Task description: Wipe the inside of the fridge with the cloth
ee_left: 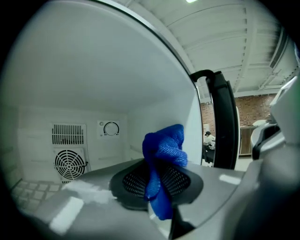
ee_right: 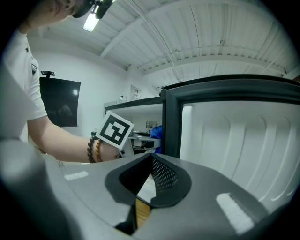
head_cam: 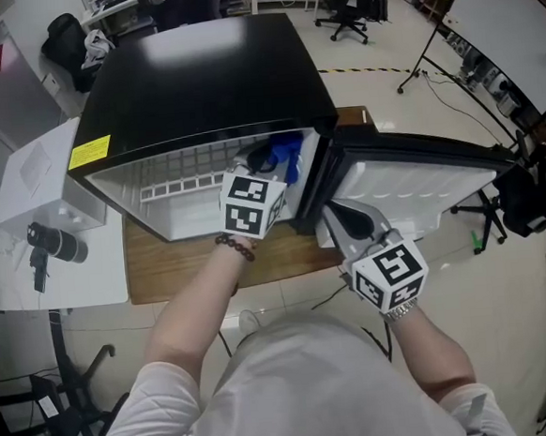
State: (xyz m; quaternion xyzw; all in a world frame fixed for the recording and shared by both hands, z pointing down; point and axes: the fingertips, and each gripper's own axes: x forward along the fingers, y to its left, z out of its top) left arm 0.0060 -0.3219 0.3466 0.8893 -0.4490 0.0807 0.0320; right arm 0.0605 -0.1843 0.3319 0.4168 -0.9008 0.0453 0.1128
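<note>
At the fridge's [head_cam: 205, 77] open front, close to its hinge-side wall, the blue cloth [ee_left: 164, 145] is pinched in the left gripper [ee_left: 155, 186], whose jaws are nearly closed on a bunched fold. The right gripper [ee_right: 149, 180] is fully closed on nothing and is held just beside the door's [ee_right: 234, 140] inner lining. Since only a small fold is clamped, the cloth could be dragged free once pressed along a wall. Loose ends might be snagged on the wire shelf [head_cam: 180, 173]. The door, gripped by nothing, could be knocked inward against the left arm.
</note>
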